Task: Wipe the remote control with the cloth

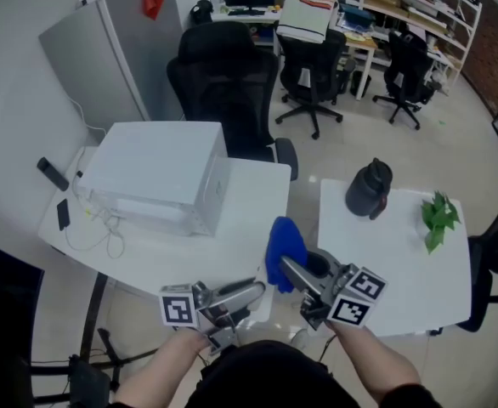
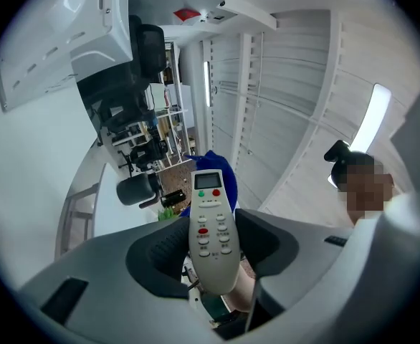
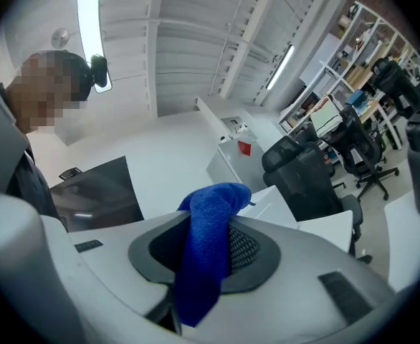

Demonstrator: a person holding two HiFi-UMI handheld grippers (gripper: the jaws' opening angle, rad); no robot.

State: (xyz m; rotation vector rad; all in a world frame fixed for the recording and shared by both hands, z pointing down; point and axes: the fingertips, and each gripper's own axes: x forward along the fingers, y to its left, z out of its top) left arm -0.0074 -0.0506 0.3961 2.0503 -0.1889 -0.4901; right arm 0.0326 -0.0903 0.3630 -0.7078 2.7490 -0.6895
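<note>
The light grey remote control [image 2: 211,228] stands between the jaws of my left gripper [image 2: 213,241], its buttons and small screen facing the camera. The jaws are shut on its lower half. In the head view the left gripper [image 1: 247,293] is held low, in front of the person's body, with the remote [image 1: 236,295] pointing right. My right gripper [image 3: 208,248] is shut on the blue cloth [image 3: 206,253], which bulges up over the jaws. From above, the right gripper [image 1: 291,270] holds the cloth [image 1: 283,246] just right of the remote's tip; the cloth [image 2: 220,163] shows behind the remote.
Two white tables [image 1: 257,228] stand ahead with a gap between them. The left one carries a white box [image 1: 160,172], cables and a phone [image 1: 63,213]. The right one [image 1: 402,279] carries a black jug [image 1: 370,187] and a green plant [image 1: 438,217]. Black office chairs [image 1: 228,83] stand behind.
</note>
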